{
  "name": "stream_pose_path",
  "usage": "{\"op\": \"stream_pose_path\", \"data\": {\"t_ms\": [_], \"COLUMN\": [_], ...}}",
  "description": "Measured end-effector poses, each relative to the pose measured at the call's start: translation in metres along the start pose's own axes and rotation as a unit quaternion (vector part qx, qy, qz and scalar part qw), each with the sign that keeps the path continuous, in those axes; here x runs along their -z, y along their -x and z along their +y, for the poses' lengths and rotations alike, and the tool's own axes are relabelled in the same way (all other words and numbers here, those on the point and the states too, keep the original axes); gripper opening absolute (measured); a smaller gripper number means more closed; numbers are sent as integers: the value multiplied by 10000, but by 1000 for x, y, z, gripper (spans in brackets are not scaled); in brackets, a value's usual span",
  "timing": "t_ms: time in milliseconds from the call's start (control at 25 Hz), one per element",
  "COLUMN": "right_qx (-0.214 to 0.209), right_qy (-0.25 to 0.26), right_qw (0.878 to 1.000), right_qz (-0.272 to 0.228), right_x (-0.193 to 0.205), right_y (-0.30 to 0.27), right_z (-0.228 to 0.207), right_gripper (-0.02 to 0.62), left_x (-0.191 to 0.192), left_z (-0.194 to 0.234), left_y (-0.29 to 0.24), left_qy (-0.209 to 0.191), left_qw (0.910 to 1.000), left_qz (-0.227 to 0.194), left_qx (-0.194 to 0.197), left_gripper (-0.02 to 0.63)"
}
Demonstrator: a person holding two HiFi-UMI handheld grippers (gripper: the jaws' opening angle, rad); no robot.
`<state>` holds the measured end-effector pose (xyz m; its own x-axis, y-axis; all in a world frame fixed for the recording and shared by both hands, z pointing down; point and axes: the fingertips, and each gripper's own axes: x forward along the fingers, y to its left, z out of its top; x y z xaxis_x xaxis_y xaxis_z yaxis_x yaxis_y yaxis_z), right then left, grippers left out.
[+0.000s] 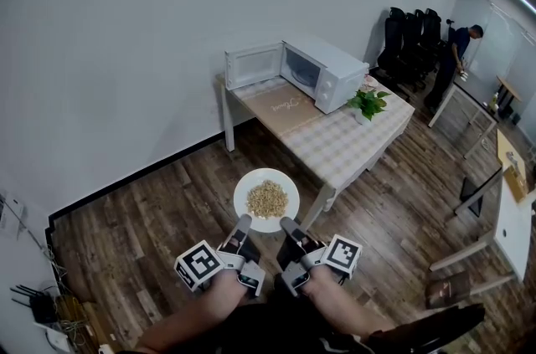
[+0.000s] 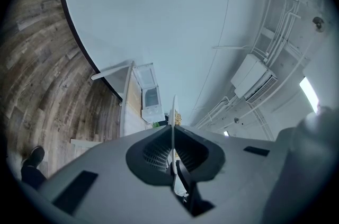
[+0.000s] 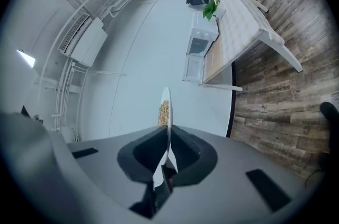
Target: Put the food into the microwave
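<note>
A white plate [image 1: 251, 182] with a heap of tan food [image 1: 268, 198] is carried level above the wood floor. My left gripper [image 1: 244, 222] is shut on the plate's near-left rim and my right gripper [image 1: 287, 223] is shut on its near-right rim. In the left gripper view the plate [image 2: 173, 112] shows edge-on between the jaws, and likewise the plate [image 3: 167, 106] in the right gripper view, with food [image 3: 164, 110] on it. The white microwave [image 1: 322, 72] stands on the table [image 1: 347, 145] ahead, its door [image 1: 252, 64] swung open to the left.
A small potted plant [image 1: 367, 104] sits on the table right of the microwave. A person [image 1: 450, 64] stands far right by black chairs [image 1: 410, 38]. Another table [image 1: 512, 220] and a chair [image 1: 477, 195] are at the right. Cables [image 1: 38, 312] lie at the lower left.
</note>
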<state>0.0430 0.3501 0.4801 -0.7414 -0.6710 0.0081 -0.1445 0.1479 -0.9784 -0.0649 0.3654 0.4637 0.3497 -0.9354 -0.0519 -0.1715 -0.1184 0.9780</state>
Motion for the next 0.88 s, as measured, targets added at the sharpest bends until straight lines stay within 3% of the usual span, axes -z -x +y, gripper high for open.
{"op": "stream_pose_path", "data": {"t_ms": [280,880], "right_qx": [-39,-76], "right_qy": [-95,-161], "right_qw": [9999,9993], "right_qz": [132,336], "right_x": [-19,-136], "right_y": [-29,-113], "right_z": [-7,-36], "right_gripper": [25,25], "left_x": [-17,-46], "left_z": [6,21], "left_y": [-28,-168], "left_qy": [-47,-188], "left_qw": [9999,9993], "left_qz": [-130,-223], "left_qx": [-21,-236], "left_gripper": [21,21]}}
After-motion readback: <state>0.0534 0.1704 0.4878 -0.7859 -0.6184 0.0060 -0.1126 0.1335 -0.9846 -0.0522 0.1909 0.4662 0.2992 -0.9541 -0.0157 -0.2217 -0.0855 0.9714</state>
